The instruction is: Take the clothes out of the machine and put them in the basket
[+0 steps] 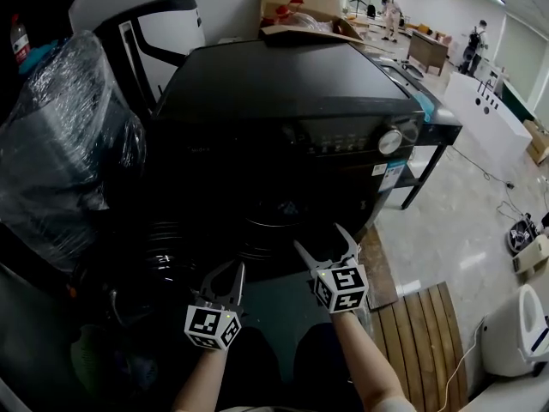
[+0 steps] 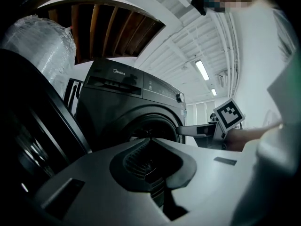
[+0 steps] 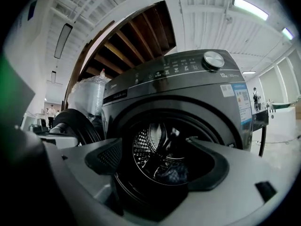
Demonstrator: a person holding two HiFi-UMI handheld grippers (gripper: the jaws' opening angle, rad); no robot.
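In the drum, possibly dark clothes

Bright ceiling strip lights; dim, shadowed machine front; heavy fisheye bending at edges; black corners

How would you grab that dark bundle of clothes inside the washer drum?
Probably pinch the raised top of the dark clothes, coming straight in through the open front of the drum with the right claw; the heap lies low on the drum floor.
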